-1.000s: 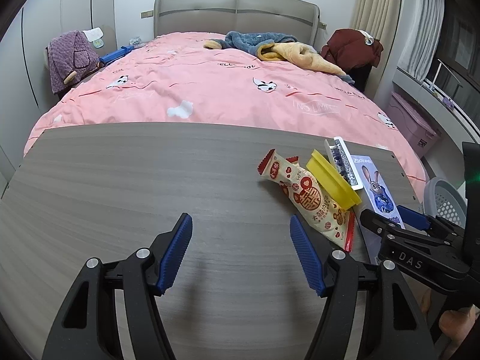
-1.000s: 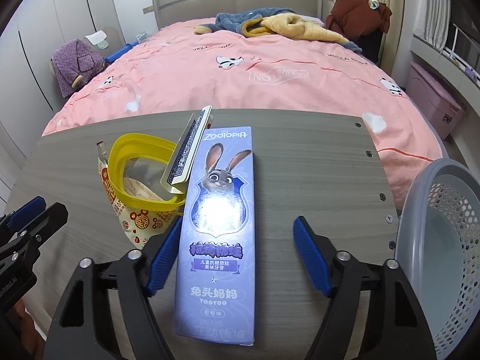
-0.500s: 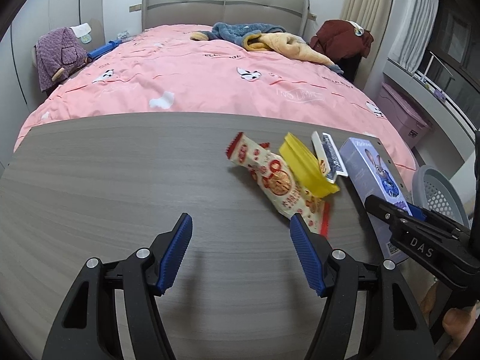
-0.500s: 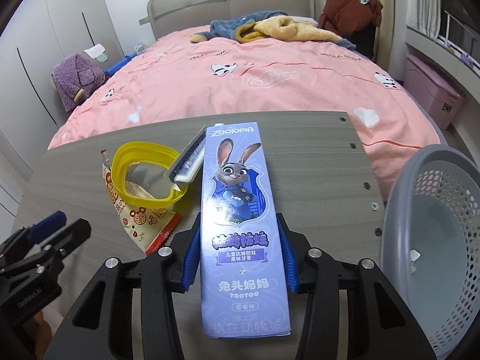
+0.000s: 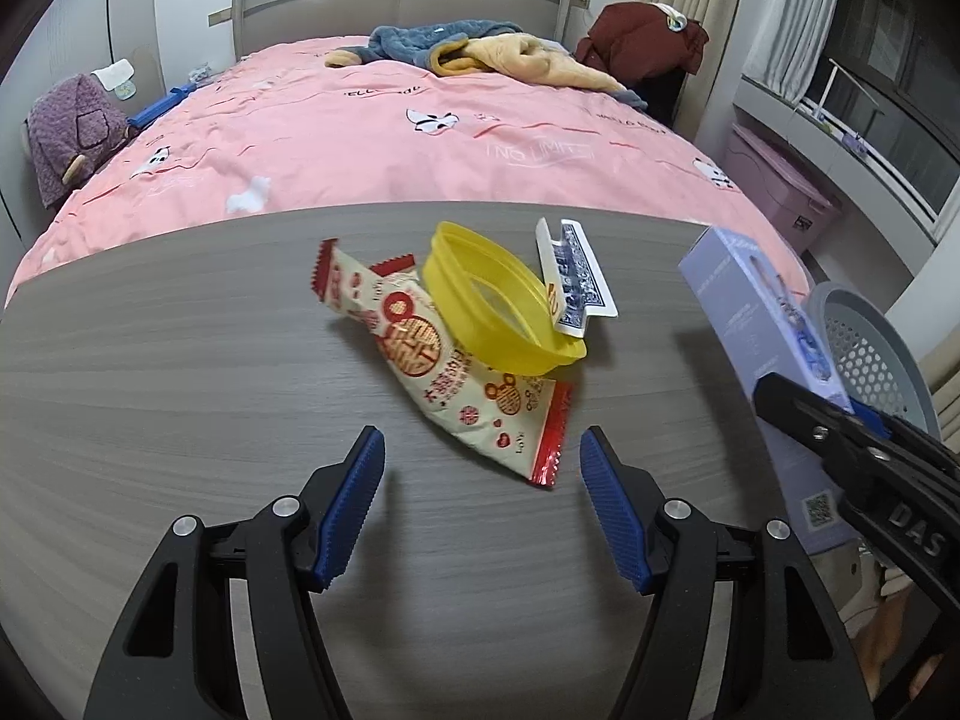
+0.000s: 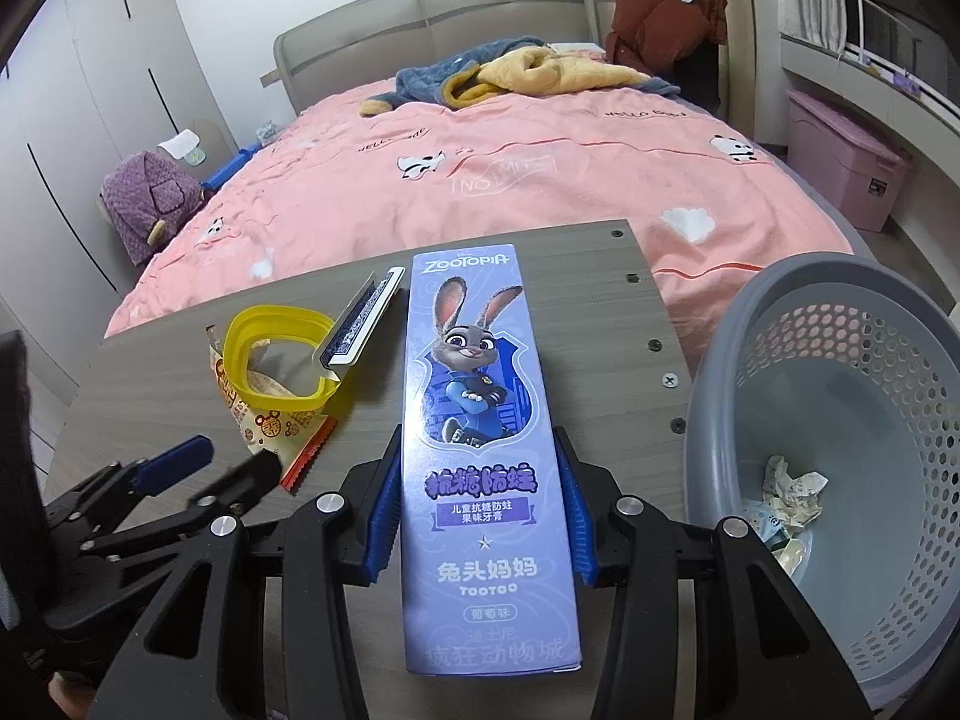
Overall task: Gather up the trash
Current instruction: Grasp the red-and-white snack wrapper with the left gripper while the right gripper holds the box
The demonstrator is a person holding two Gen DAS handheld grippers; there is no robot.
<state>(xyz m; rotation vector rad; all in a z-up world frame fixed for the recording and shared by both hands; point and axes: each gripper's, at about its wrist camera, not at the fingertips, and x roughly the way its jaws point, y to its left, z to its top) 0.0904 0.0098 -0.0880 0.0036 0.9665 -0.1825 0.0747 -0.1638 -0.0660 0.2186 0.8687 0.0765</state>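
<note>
I am holding the purple toothpaste box (image 6: pixel 486 456) in my right gripper (image 6: pixel 480 510), whose fingers (image 6: pixel 384 516) are clamped on its two long edges a little below the middle. The box is hanging lifted off the bench (image 6: pixel 600 324), tilted, with the grey basket (image 6: pixel 726 348) just beside it on the right; crumpled paper (image 6: pixel 792 492) is already lying at the basket's bottom. I am judging the box light and probably hollow, stiff along its length but thin-walled, so the pads are biting where a hard squeeze could buckle the sides. Its glossy print looks slippery, and the long front end is overhanging the grip, so it may swing.

My left gripper (image 5: pixel 480 504) is hovering with its fingers (image 5: pixel 354 492) apart and nothing between them, just short of the snack wrapper (image 5: pixel 444 378). That wrapper is lying flat on the bench, with a yellow ring lid (image 5: pixel 498 306) resting partly on it and a small card packet (image 5: pixel 576 282) leaning against the lid. I am expecting the wrapper to be limp, crinkly and nearly weightless, so its near red-edged corner seems the place to pinch.
</note>
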